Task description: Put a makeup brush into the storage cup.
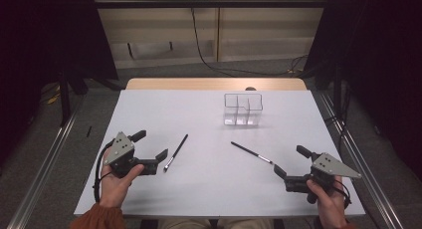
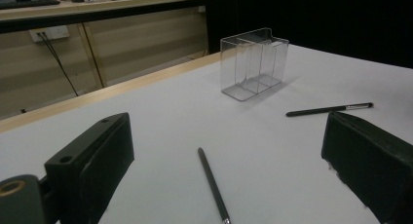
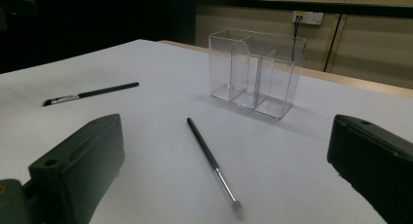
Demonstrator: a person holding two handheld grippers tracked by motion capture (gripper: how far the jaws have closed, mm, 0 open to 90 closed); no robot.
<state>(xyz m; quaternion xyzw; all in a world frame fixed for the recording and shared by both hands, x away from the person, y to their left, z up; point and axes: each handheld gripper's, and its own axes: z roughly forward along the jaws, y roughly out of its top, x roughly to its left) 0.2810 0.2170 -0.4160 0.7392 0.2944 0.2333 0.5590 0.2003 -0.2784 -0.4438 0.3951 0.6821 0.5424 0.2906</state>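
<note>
A clear plastic organizer [image 1: 242, 109] [image 2: 253, 63] [image 3: 255, 73] with several empty compartments stands upright at the far middle of the white table [image 1: 209, 194]. Two thin black brushes with silver ferrules lie flat nearer me. The left brush [image 1: 176, 152] [image 2: 213, 182] [image 3: 90, 93] lies just right of my left gripper [image 1: 150, 145] [image 2: 226, 121], which is open and holds nothing. The right brush [image 1: 251, 153] [image 3: 209, 158] [image 2: 328, 108] lies just left of my right gripper [image 1: 290, 160] [image 3: 226, 124], also open and holding nothing. Each brush lies on the table ahead of the open jaws.
The table's far side ends in a wooden strip [image 1: 214, 83]. Metal rails [image 1: 42, 169] run along the floor on both sides, with dark curtains beyond. A black cable [image 1: 204, 55] hangs down the back wall.
</note>
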